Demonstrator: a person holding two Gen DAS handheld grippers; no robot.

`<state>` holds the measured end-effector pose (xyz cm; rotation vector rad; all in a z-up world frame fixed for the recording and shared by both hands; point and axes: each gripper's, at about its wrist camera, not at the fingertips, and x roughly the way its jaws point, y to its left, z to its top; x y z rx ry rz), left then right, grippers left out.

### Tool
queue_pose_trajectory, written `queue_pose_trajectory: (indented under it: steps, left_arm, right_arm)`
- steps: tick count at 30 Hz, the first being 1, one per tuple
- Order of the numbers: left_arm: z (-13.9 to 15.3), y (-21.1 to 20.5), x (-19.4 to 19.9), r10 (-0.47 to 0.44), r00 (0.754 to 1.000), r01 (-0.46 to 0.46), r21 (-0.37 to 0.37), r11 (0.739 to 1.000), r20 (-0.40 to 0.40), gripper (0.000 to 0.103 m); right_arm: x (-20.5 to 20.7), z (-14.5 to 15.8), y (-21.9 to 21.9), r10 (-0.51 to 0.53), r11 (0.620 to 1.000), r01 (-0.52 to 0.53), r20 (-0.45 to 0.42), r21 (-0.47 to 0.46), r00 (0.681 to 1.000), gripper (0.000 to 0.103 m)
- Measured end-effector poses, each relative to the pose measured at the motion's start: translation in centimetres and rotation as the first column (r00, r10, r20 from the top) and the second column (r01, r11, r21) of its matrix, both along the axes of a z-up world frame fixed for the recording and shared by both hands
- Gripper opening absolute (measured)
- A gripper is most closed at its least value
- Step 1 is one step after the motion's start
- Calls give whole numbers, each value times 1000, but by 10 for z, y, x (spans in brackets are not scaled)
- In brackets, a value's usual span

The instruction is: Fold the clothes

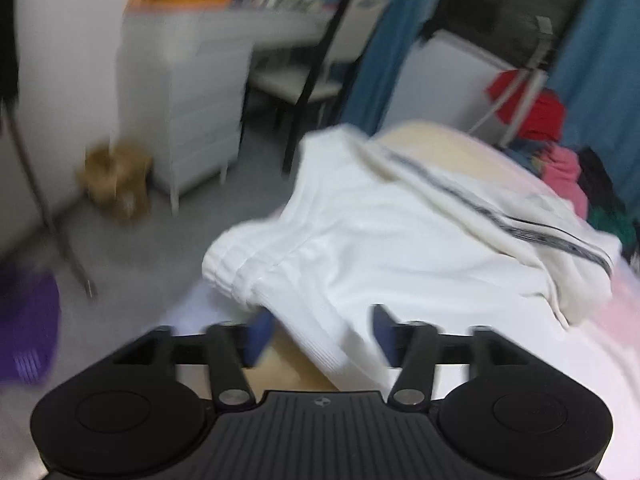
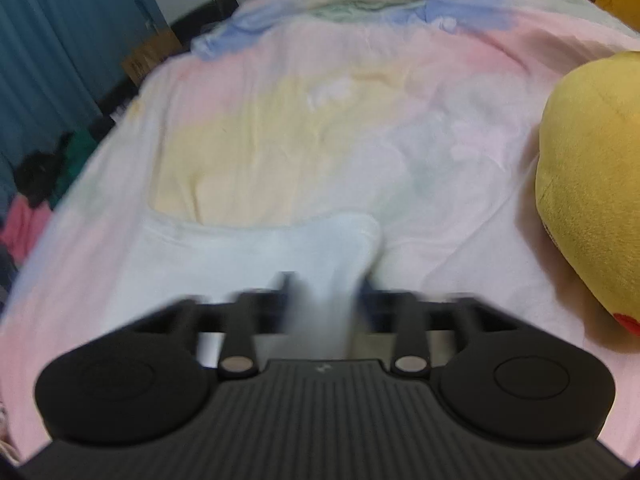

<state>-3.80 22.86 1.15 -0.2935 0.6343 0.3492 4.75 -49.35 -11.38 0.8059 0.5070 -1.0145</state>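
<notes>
left gripper (image 1: 320,332): jaws spread wide, ribbed hem of white garment (image 1: 400,240) lying between blue pads (image 1: 258,336), not squeezed. garment bunched on bed (image 1: 624,344) near its edge, dark stripe (image 1: 520,220) running along folded part. clothes pile (image 1: 560,160) behind, red + pink. chair (image 1: 320,76), white drawers (image 1: 192,108), cardboard box (image 1: 116,184) on floor.

right gripper (image 2: 324,292): blurry, jaws close together w/ white cloth (image 2: 248,248) between them, looks pinched. cloth lies flat on pastel bedspread (image 2: 280,128). yellow plush (image 2: 592,184) at right.
</notes>
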Motion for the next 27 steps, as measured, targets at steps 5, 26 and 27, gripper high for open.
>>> queue_pose_trajectory:
  steps: [5,26,27]
  left_arm:
    - [27,-41,-10,-84,994,75,117,990,77,89]
    - [-36,-188,9,-409,910,400,123,908,63,94]
    - [-38,-192,9,-417,907,406,139,903,62,94]
  right_arm:
    - [-1,39,33,106,984,-92,88,-153,990,73]
    - [11,88,217,820,492,-697,7,-521,573,73]
    - [11,88,219,822,491,-697,12,-523,570,73]
